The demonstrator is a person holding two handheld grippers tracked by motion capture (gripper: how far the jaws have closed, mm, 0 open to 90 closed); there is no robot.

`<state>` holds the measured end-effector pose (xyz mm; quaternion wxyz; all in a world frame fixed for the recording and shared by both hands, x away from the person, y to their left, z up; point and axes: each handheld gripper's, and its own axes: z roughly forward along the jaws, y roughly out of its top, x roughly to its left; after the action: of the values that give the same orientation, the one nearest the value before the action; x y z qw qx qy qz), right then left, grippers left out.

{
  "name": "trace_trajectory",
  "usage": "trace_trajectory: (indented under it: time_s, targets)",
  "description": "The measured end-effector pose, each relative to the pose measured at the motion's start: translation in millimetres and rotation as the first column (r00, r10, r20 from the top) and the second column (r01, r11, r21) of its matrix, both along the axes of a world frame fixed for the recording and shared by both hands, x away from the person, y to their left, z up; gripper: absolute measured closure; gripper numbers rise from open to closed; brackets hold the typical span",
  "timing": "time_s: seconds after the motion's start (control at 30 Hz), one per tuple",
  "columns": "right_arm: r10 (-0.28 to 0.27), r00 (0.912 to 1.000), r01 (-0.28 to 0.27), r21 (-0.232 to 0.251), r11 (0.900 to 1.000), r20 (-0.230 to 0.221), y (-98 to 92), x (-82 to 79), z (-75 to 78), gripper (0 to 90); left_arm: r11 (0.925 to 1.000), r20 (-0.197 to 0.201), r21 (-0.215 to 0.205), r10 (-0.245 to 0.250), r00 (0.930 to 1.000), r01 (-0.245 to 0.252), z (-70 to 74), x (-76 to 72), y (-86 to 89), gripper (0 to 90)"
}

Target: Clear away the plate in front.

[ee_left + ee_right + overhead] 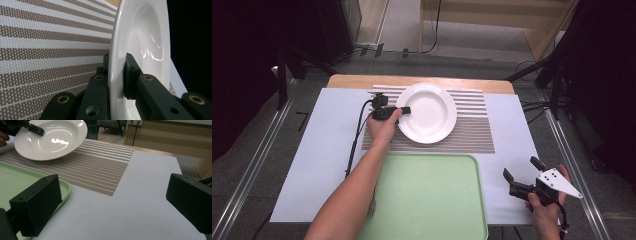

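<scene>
White china: the plate (428, 113) is pinched at its left rim by the left hand-held gripper (403, 110), one jaw above the rim and one below; in the right gripper view it tilts, lifted off the striped mat (472, 131) on the gripped side, and I cannot tell whether its far edge touches the mat
Right side: the right hand-held gripper (520, 173) hovers over the white sheet (507, 110) near the desk's right edge, jaws wide apart, holding nothing
Slip risk: the hold is on a thin, glossy rim only; my guess is the plate's weight hangs well out from the jaws, so it could pivot or slide free and drop onto the mat
Knock risk: a low swing toward the green tray (432, 195) could clip its raised edge and jar the plate loose
Plate contents: empty; the bowl shows only glare
Tray contents: mostly bare; a fork (372, 206) seems to lie at its left edge, beside the forearm
</scene>
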<state>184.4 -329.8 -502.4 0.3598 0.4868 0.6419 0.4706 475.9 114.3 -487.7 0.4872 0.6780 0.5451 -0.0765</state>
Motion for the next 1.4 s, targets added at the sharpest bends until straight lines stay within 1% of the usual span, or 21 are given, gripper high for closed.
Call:
trace_trajectory:
  time_s: [0.07, 0.1, 0.13, 0.23, 0.27, 0.3, 0.37, 0.43, 0.53, 0.6, 0.73, 0.87, 1.03, 1.07, 1.1, 1.2, 1.3, 1.4]
  targets:
    - [0.0, 1.0, 0.0, 0.003, 1.0, -0.004, 0.2, -0.1, 0.0, 0.0, 0.9999, 0.01, -0.012, -0.003, 0.9999, 0.003, 2.7, -1.8, 2.0, 82.2]
    - [-0.002, 1.0, 0.002, 0.007, 1.0, -0.007, 0.6, -0.4, 0.1, 0.0, 0.9998, 0.007, -0.021, -0.002, 1.0, 0.002, 4.0, -2.8, 3.3, 82.2]
    - [-0.001, 1.0, 0.001, 0.006, 1.0, -0.007, 0.7, -0.5, 0.1, 0.0, 0.9998, 0.004, -0.02, -0.003, 1.0, 0.003, 5.5, -4.0, 4.9, 82.2]
    - [0.001, 1.0, -0.001, 0.004, 1.0, -0.008, 1.0, -0.5, 0.1, 0.0, 0.9992, 0.014, -0.036, -0.014, 0.9998, 0.015, 9.3, -7.1, 8.7, 82.2]
    - [0.002, 1.0, -0.002, -0.005, 1.0, 0.001, 0.5, 0.0, 0.1, 0.0, 0.9991, 0.017, -0.036, -0.02, 0.9997, 0.021, 10.9, -8.3, 9.7, 82.2]
    - [0.001, 1.0, -0.001, 0.003, 1.0, -0.006, 1.1, -0.5, 0.2, 0.0, 0.9991, 0.024, -0.033, -0.025, 0.9994, 0.025, 12.7, -9.6, 10.5, 82.2]
    - [0.001, 1.0, -0.001, -0.005, 1.0, 0.002, 0.6, 0.0, 0.1, 0.0, 0.999, 0.036, -0.031, -0.032, 0.9988, 0.033, 16.3, -12.2, 11.6, 82.2]
    - [0.001, 1.0, -0.001, 0.002, 1.0, -0.006, 0.9, -0.3, 0.0, 0.0, 0.9986, 0.042, -0.03, -0.043, 0.9982, 0.044, 19.7, -14.7, 12.8, 82.2]
    - [-0.001, 1.0, 0.001, 0.001, 1.0, -0.007, 1.1, -0.2, 0.0, 0.0, 0.9978, 0.045, -0.037, -0.054, 0.9975, 0.056, 23.9, -18.5, 14.2, 82.2]
    - [-0.002, 1.0, 0.002, 0.001, 1.0, -0.006, 1.5, -0.3, 0.1, 0.0, 0.9975, 0.054, -0.033, -0.061, 0.9967, 0.063, 26.2, -21.4, 15.1, 82.2]
    - [-0.001, 1.0, 0.001, 0.001, 1.0, -0.006, 1.8, -0.4, 0.2, 0.0, 0.9961, 0.055, -0.047, -0.073, 0.9958, 0.075, 28.3, -27.5, 17.3, 82.2]
    - [-0.001, 1.0, 0.001, 0.002, 1.0, -0.006, 1.4, -0.6, 0.3, 0.0, 0.9951, 0.059, -0.034, -0.091, 0.9941, 0.093, 31.3, -34.3, 19.5, 82.2]
    - [0.001, 1.0, -0.001, 0.006, 1.0, -0.007, 2.3, -1.0, 0.6, 0.0, 0.9935, 0.064, -0.038, -0.105, 0.9924, 0.108, 35.2, -43.9, 22.2, 82.2]
    - [0.002, 1.0, -0.002, 0.006, 1.0, -0.007, 2.3, -1.0, 0.6, 0.0, 0.9926, 0.069, -0.04, -0.112, 0.9913, 0.115, 35.4, -45.6, 22.7, 82.2]
    - [0.001, 1.0, -0.001, 0.005, 1.0, -0.008, 2.4, -1.0, 0.6, 0.0, 0.9917, 0.066, -0.038, -0.121, 0.9905, 0.123, 36.4, -47.6, 23.4, 82.2]
    - [0.003, 1.0, -0.003, 0.0, 1.0, -0.003, 2.4, -0.5, 0.6, 0.0, 0.9903, 0.067, -0.044, -0.129, 0.9894, 0.132, 38.2, -54.4, 23.6, 82.2]
    - [0.004, 1.0, -0.004, 0.002, 1.0, -0.007, 3.3, -0.8, 0.7, 0.0, 0.9882, 0.081, -0.037, -0.145, 0.9861, 0.148, 40.5, -61.0, 24.7, 82.1]
    - [0.004, 1.0, -0.004, 0.003, 1.0, -0.006, 3.6, -0.8, 0.6, 0.0, 0.9867, 0.084, -0.044, -0.152, 0.9848, 0.157, 42.1, -66.8, 26.1, 82.2]
